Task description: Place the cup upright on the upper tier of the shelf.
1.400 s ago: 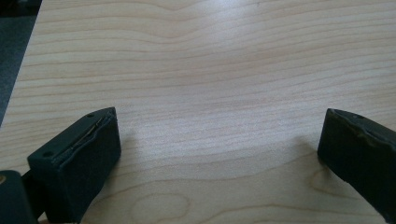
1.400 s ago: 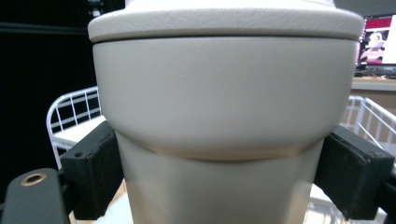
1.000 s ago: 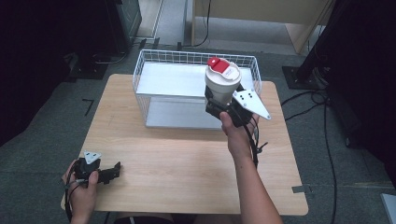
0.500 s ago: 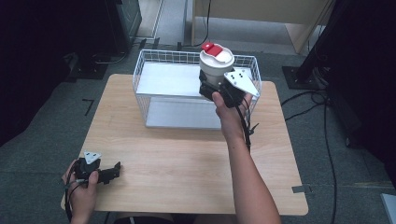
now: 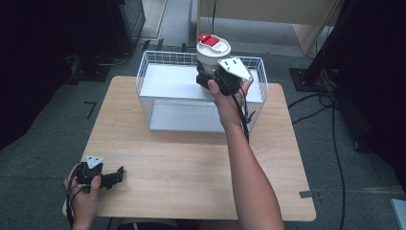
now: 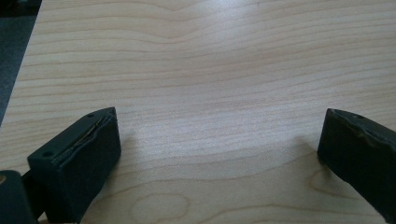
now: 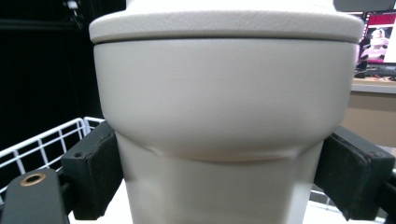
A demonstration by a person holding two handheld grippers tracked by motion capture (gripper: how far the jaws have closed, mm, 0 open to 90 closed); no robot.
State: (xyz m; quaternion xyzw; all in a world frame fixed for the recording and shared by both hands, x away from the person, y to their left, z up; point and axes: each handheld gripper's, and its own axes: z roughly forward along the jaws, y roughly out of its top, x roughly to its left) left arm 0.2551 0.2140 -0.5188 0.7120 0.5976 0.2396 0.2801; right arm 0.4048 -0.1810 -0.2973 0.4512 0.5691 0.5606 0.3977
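Bright tabletop, dark surroundings, soft close-up blur

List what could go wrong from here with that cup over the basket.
The right gripper pinches the cup low on its tapered body, below the wide top; it may tip or slide in the jaws. It hangs near the basket's far rim, so a lowering could catch the wire. The red-tabbed lid might pop off on a bump.
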